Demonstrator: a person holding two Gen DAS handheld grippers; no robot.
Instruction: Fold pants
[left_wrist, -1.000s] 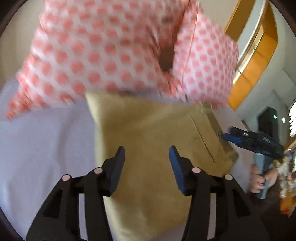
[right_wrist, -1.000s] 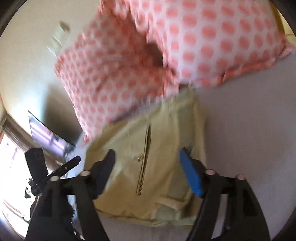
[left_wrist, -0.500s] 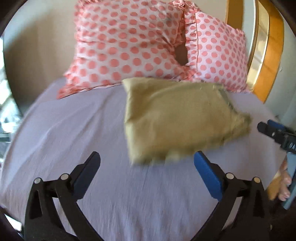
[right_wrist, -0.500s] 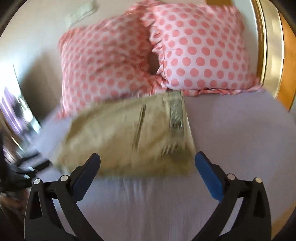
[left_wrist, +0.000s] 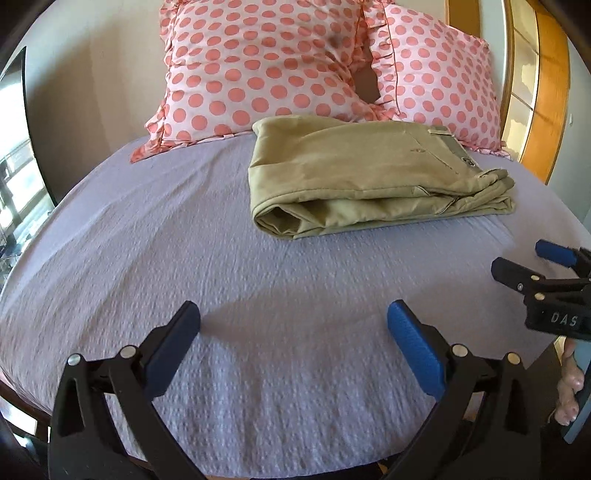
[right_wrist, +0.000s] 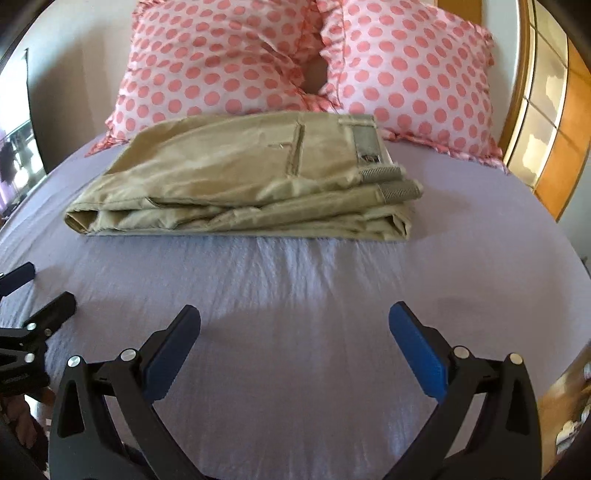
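The khaki pants (left_wrist: 362, 177) lie folded in a compact stack on the lavender bed sheet (left_wrist: 221, 280), close to the pillows; they also show in the right wrist view (right_wrist: 251, 177), waistband to the right. My left gripper (left_wrist: 293, 325) is open and empty, low over the sheet, well short of the pants. My right gripper (right_wrist: 295, 325) is open and empty too, also back from the pants. The right gripper shows at the right edge of the left wrist view (left_wrist: 543, 269), and the left gripper at the left edge of the right wrist view (right_wrist: 33, 291).
Two pink polka-dot pillows (left_wrist: 266, 66) (right_wrist: 406, 74) stand against the wall behind the pants. A wooden frame (left_wrist: 539, 92) runs along the right side. A dark screen (left_wrist: 22, 122) stands at the left. The bed's front edge lies just below both grippers.
Both grippers have pulled back from over the pants toward the bed's front edge and opened wider. The folded pants now lie alone on the sheet.
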